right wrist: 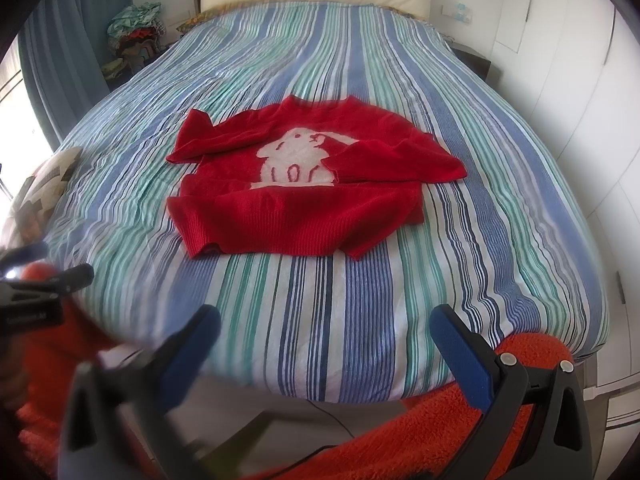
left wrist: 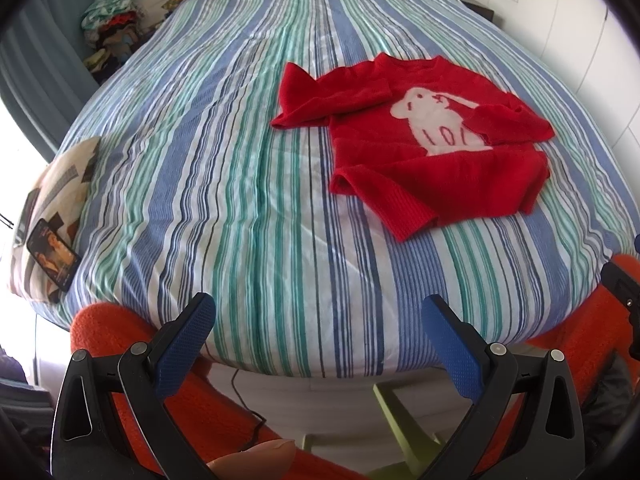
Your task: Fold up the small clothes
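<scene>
Red sweater (right wrist: 304, 196) lies on the bed (right wrist: 360, 320), well beyond both released hand-held grippers

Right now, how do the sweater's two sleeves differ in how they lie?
The left sleeve runs outward onto the striped bedspread, its cuff clear of the body; the right sleeve folds inward, its cuff covering the edge of the white animal motif. The left sleeve looks more twisted, the right sleeve flatter. Both are red knit and rumpled, with neither folded neatly.

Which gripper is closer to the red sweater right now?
Right, probably. The right gripper faces the red sweater almost head-on; the left gripper sits off to its left. Both jaws open, neither touching.
</scene>
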